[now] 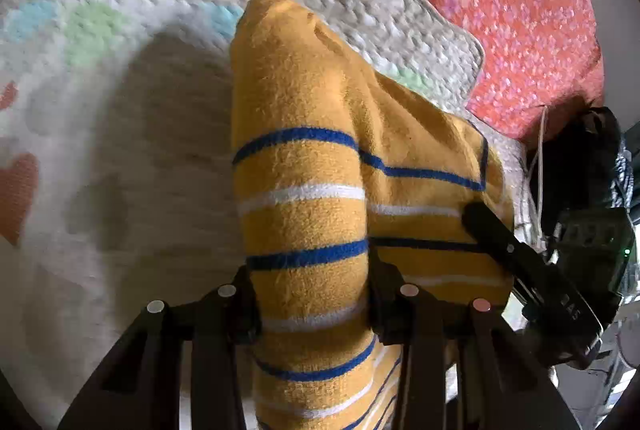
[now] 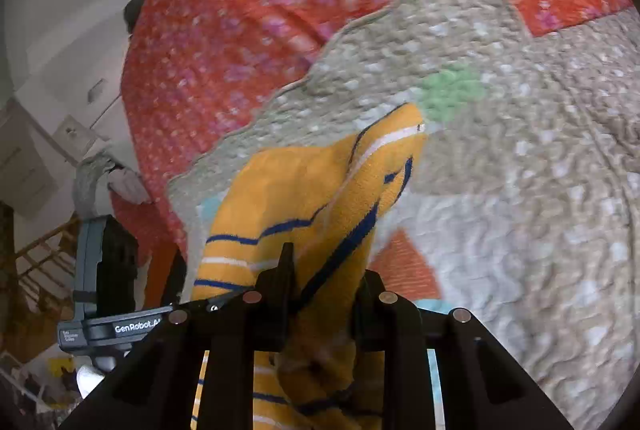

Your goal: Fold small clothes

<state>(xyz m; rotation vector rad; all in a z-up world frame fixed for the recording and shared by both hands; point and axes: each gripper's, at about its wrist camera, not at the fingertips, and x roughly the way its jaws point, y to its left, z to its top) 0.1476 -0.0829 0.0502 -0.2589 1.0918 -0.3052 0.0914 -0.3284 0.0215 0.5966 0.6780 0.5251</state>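
A small mustard-yellow garment (image 1: 304,166) with blue and white stripes hangs between both grippers, lifted above a beige quilted mat (image 1: 120,150). My left gripper (image 1: 312,294) is shut on a bunched fold of it. My right gripper (image 2: 324,294) is shut on another part of the same garment (image 2: 320,190), whose far end droops onto the mat (image 2: 520,170). The right gripper also shows in the left wrist view (image 1: 532,266), at the garment's right edge. The left gripper's body shows at the left of the right wrist view (image 2: 104,294).
The mat has pastel patches and lies on a red floral bedspread (image 1: 500,10), (image 2: 260,10). A black bag and cables (image 1: 580,158) sit off the bed's right side. White wall and cabinets (image 2: 48,90) and a wooden rack (image 2: 36,262) stand beyond the bed's edge.
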